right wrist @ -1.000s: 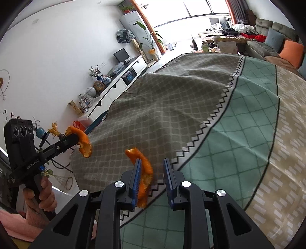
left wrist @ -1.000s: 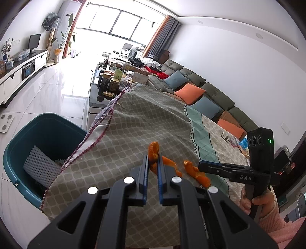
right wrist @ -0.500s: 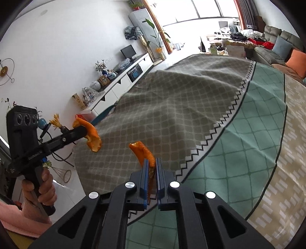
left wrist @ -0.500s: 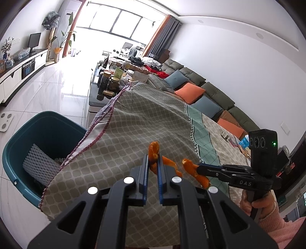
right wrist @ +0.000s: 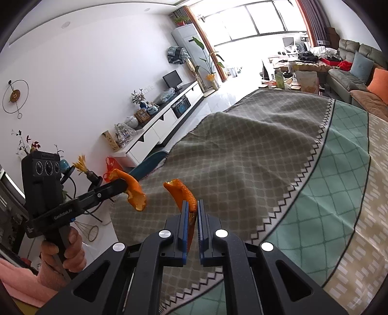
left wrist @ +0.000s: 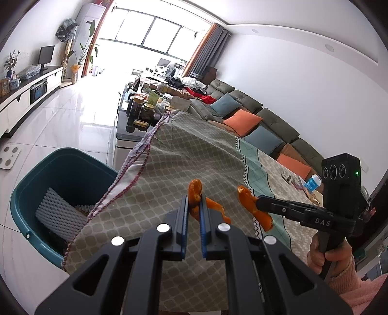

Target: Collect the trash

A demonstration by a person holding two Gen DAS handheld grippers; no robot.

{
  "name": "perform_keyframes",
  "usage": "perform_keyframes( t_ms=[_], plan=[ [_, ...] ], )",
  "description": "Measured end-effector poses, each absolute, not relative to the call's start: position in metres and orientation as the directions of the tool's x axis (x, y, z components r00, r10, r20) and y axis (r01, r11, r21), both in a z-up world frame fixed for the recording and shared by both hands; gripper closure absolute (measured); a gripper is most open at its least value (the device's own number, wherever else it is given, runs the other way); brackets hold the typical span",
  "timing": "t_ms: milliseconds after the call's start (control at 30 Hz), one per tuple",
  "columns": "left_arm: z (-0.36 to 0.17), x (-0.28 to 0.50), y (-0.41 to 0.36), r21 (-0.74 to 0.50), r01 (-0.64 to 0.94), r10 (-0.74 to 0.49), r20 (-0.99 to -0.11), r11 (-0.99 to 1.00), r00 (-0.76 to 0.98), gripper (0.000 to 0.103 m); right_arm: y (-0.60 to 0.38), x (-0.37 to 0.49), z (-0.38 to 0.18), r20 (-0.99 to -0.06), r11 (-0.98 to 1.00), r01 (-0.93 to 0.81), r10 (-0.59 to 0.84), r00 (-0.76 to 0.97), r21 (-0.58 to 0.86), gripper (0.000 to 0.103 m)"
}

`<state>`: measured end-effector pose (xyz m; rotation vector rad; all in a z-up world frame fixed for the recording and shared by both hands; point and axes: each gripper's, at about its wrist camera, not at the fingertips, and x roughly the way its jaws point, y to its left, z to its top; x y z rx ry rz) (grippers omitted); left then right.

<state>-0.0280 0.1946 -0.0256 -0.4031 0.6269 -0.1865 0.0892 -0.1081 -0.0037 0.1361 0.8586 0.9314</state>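
Teal bin (left wrist: 31, 184) mouth open; tablecloth (left wrist: 174, 169) edge overhangs rim.

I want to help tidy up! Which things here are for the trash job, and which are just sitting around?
For the job:
left peel, in left hand-held gripper
right peel, in right hand-held gripper
bin

Just lying about:
tablecloth
cushions
jars
monitor

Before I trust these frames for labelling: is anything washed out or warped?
Left wrist view: the window and the floor below it are blown out, the edges bend, but the orange peel in the left gripper is sharp. Right wrist view: the same glare at the window, straight tablecloth lines curve, and the right gripper's peel is clear.
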Motion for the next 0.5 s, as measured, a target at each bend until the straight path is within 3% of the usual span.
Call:
perform_keyframes(
  t_ms=[500],
  plan=[
    [-0.017,-0.040,0.211,-0.410,0.023,-0.254,-0.518,0.912,0.817,0.093,-0.084,0.090,0.002,-0.572,0.577,-0.672,0.774,0.270,0.464,0.096]
  ],
)
